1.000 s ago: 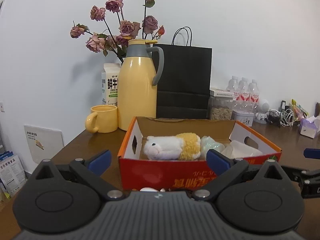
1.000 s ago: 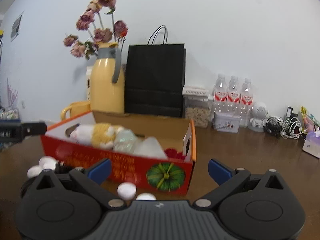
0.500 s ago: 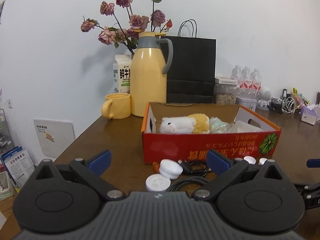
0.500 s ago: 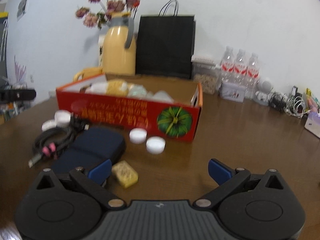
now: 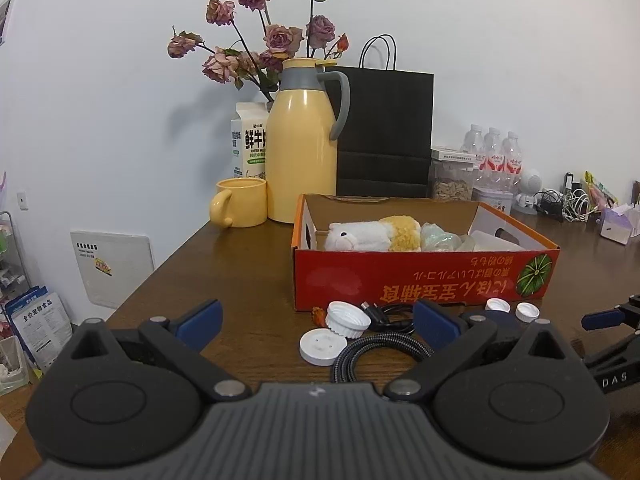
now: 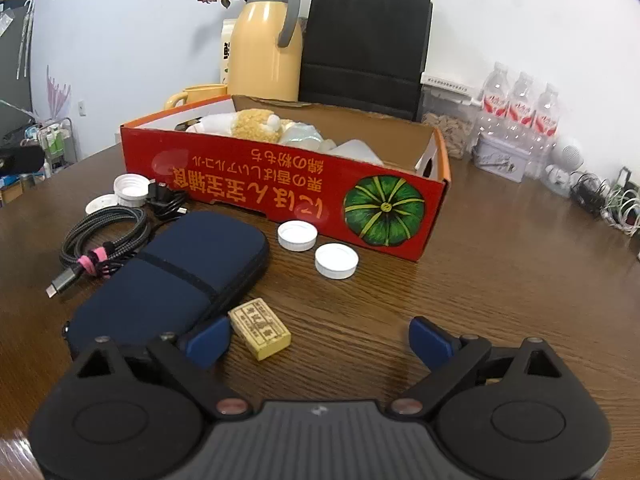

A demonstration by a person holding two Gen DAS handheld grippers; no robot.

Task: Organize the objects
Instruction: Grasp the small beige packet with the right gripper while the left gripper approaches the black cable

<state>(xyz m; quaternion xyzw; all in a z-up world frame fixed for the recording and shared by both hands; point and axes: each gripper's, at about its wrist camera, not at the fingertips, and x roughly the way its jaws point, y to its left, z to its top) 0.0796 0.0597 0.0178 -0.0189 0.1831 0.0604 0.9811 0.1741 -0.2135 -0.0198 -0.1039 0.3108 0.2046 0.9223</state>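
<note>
A red cardboard box (image 5: 400,280) (image 6: 280,184) stands on the brown table and holds a white-and-yellow plush toy (image 5: 372,234) (image 6: 256,120). In front of it lie a navy zip pouch (image 6: 172,280), a braided cable (image 6: 104,236) (image 5: 380,348), several white caps (image 6: 298,235) (image 5: 322,346) and a small yellow block (image 6: 260,328). My right gripper (image 6: 319,340) hovers low over the table with its jaws closing. The block sits just inside its left fingertip, untouched. My left gripper (image 5: 318,322) stands open short of the caps and cable, holding nothing.
Behind the box stand a yellow thermos jug (image 5: 304,148), a yellow mug (image 5: 240,204), a milk carton (image 5: 248,140) and a black paper bag (image 5: 384,132). Water bottles (image 6: 520,112), a jar and tangled cords (image 6: 600,196) line the back right. The table's left edge (image 5: 160,272) drops off.
Both grippers have drawn back from the box. The right view has tipped downward, bringing the pouch, block and caps into sight. Caps and cable now show in the left view.
</note>
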